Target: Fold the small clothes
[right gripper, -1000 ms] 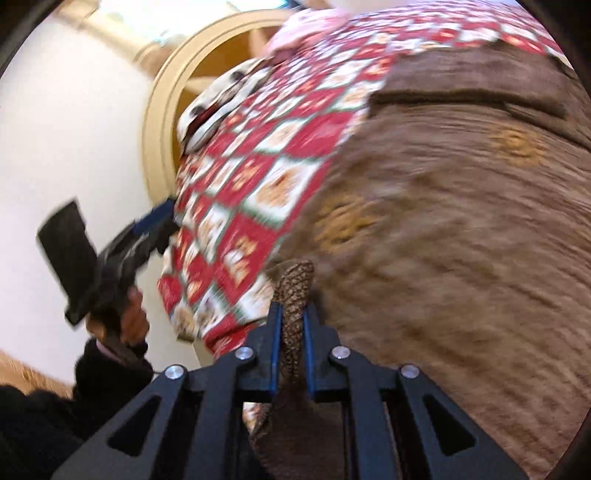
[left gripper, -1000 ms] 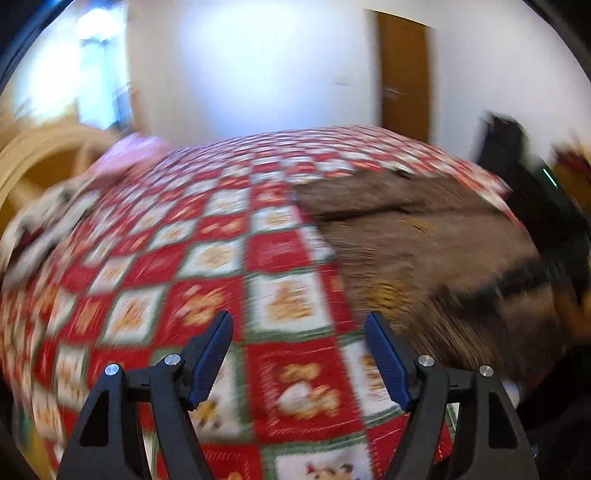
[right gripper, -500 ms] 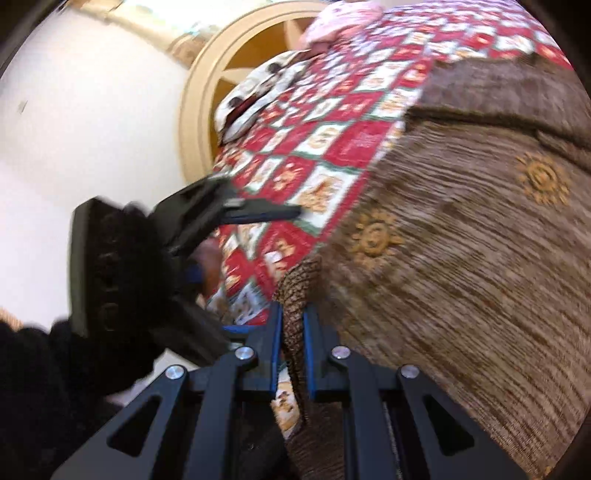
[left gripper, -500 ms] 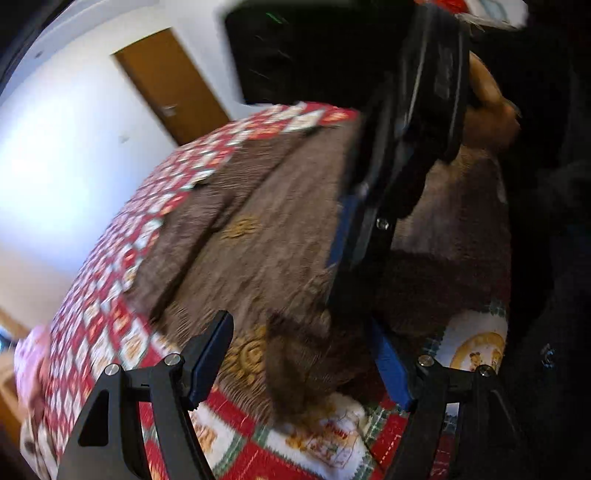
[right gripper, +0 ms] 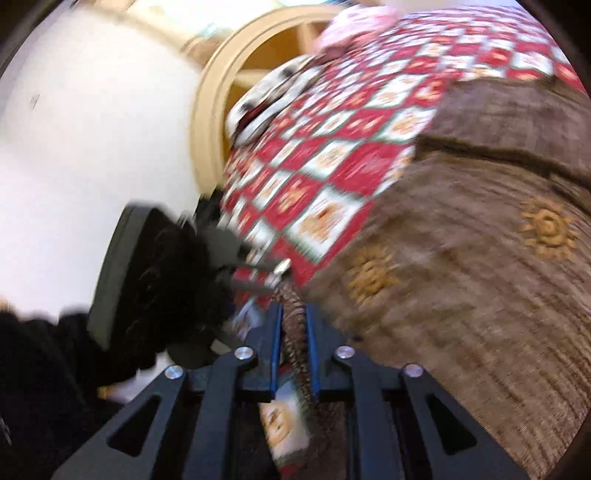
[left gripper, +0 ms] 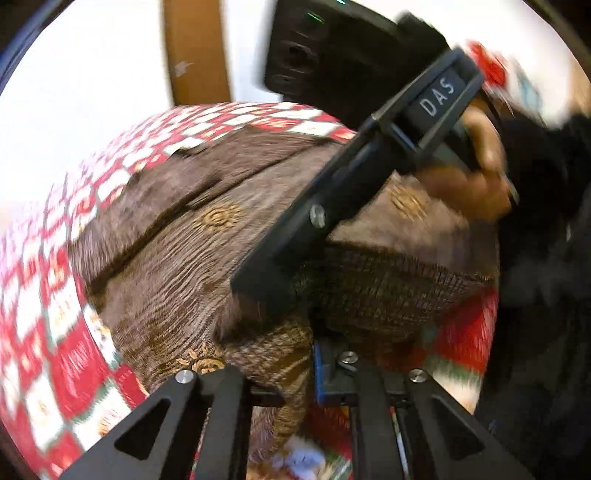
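A brown knitted garment (left gripper: 177, 258) with gold sun motifs lies spread on a red-and-white checked bedspread (left gripper: 55, 332). My left gripper (left gripper: 284, 373) is shut on the garment's near corner, and cloth bunches between its jaws. My right gripper (left gripper: 266, 291) reaches in from the upper right, its tip on the same corner. In the right wrist view a strip of the garment (right gripper: 461, 295) runs between the blue pads of the right gripper (right gripper: 293, 332), whose jaws are opening. The left gripper (right gripper: 277, 273) meets that strip from the left.
A hand (left gripper: 476, 177) in a dark sleeve holds the right gripper. A brown door (left gripper: 195, 51) stands behind the bed. A cream curved bed frame (right gripper: 210, 110), a black-and-white cloth (right gripper: 273, 92) and a pink cloth (right gripper: 354, 26) are at the bedspread's (right gripper: 332, 166) far end.
My left gripper swung from open bedspread to the garment's near corner beside the right gripper and shut on it. The right gripper's pads stand slightly wider on the cloth strip.
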The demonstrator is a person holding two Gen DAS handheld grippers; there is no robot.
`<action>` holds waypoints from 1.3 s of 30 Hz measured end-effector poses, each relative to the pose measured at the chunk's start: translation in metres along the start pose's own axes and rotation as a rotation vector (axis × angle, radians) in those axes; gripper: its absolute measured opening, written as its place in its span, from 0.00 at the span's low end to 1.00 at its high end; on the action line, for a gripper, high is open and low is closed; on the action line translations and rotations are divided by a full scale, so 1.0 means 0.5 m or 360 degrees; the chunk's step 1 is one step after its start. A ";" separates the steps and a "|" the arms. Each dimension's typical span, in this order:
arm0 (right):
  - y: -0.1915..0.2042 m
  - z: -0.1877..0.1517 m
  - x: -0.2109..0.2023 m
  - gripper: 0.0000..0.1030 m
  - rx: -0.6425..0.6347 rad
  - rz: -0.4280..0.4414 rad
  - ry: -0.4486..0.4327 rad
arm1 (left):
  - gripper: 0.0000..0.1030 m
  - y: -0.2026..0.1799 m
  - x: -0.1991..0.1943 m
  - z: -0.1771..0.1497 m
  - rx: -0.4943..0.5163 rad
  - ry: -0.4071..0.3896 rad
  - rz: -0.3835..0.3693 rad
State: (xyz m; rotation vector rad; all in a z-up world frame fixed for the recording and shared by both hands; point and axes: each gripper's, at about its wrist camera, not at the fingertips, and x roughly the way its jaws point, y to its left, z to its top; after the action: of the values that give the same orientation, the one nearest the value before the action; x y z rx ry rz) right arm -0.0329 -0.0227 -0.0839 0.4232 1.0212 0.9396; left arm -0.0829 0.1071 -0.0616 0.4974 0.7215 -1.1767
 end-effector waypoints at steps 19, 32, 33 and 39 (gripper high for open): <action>-0.030 -0.232 -0.474 0.55 0.0545 -0.0904 -0.0860 | 0.05 0.188 0.070 -0.023 -0.0995 -0.0095 0.0109; 0.056 -0.288 -0.296 0.67 -0.0041 -0.1026 -0.0109 | 0.06 0.179 0.074 -0.013 -0.1007 -0.0030 0.0209; 0.059 -0.289 -0.274 0.68 -0.0097 -0.1059 -0.0043 | 0.06 0.180 0.074 -0.012 -0.1011 -0.0026 0.0208; 0.033 -0.316 -0.188 0.72 -0.0308 -0.1311 0.0234 | 0.06 0.186 0.068 -0.014 -0.1034 -0.0020 0.0142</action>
State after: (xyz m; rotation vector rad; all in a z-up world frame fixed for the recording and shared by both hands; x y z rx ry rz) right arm -0.1954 -0.1086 -0.0994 -0.2354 1.0896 0.3166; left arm 0.0107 0.1198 -0.0930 -0.0237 1.0047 -0.7978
